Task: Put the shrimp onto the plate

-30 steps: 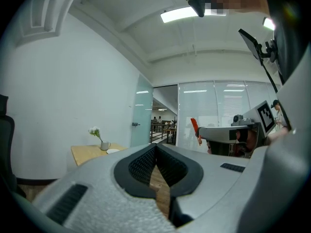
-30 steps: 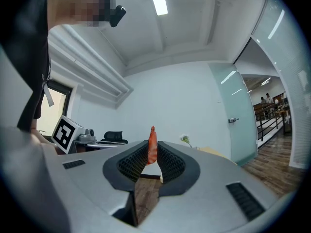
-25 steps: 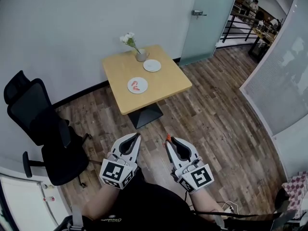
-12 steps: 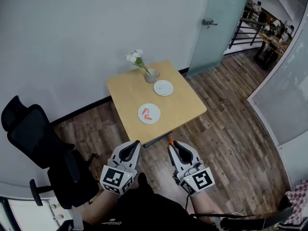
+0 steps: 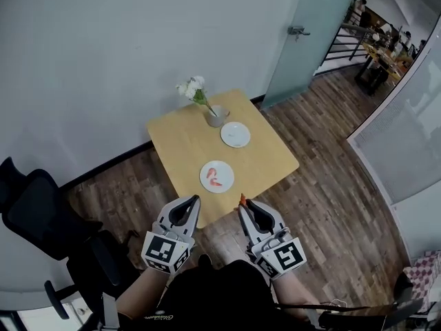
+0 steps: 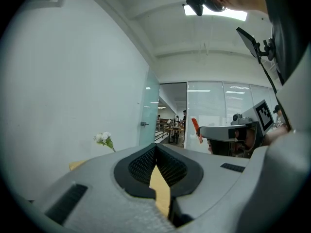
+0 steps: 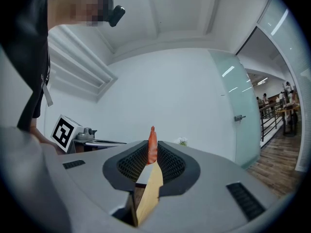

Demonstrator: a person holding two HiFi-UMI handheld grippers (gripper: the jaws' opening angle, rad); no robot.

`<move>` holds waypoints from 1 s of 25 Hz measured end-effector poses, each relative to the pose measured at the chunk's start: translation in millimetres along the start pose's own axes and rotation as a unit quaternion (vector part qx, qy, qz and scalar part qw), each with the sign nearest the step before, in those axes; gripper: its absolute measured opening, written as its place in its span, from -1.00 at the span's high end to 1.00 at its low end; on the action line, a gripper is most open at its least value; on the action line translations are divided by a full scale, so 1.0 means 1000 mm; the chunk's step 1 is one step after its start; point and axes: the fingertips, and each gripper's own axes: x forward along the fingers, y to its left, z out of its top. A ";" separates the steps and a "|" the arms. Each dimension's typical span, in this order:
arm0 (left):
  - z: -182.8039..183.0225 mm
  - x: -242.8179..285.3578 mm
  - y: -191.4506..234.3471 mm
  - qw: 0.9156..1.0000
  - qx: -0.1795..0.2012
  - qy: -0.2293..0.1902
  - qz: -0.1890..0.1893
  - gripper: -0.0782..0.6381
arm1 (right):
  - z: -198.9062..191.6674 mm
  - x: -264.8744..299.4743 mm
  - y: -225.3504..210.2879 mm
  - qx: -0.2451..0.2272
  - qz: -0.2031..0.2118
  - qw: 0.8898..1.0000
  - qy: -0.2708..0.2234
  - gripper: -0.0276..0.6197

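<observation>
A small orange shrimp (image 7: 152,145) stands upright between the jaw tips of my right gripper (image 7: 151,152), which is shut on it; the head view shows that shrimp (image 5: 242,198) at the wooden table's (image 5: 179,150) near edge. My left gripper (image 5: 196,198) is level beside it, jaws together and empty. On the table a white plate (image 5: 227,183) carries two shrimps (image 5: 213,176). Farther back sits a second white plate (image 5: 236,134), bare. The left gripper view shows the right gripper (image 6: 228,132) with its shrimp (image 6: 195,127).
A vase of white flowers (image 5: 216,116) stands at the table's far edge near the wall. A black office chair (image 5: 41,219) is to the left on the wood floor. A frosted glass door (image 5: 303,33) and a glass partition (image 5: 406,136) lie to the right.
The table has drawn closer in the head view; both grippers have come forward from over the floor to its near edge. The right gripper still holds the shrimp.
</observation>
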 end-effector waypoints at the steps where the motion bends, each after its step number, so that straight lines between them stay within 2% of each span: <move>1: -0.001 0.003 0.002 1.000 -0.001 -0.001 -0.002 0.77 | -0.001 0.002 -0.002 -0.001 -0.003 1.000 0.002 0.74; 7: 0.002 0.020 0.008 1.000 -0.004 -0.008 -0.002 0.77 | 0.000 0.020 -0.017 -0.008 0.001 1.000 0.003 0.73; 15: 0.013 0.051 0.025 0.999 0.000 -0.014 0.041 0.77 | 0.011 0.051 -0.046 -0.009 0.048 0.999 -0.004 0.73; 25: 0.027 0.099 0.017 0.996 -0.001 -0.023 0.085 0.77 | 0.017 0.062 -0.094 0.005 0.099 0.995 0.006 0.73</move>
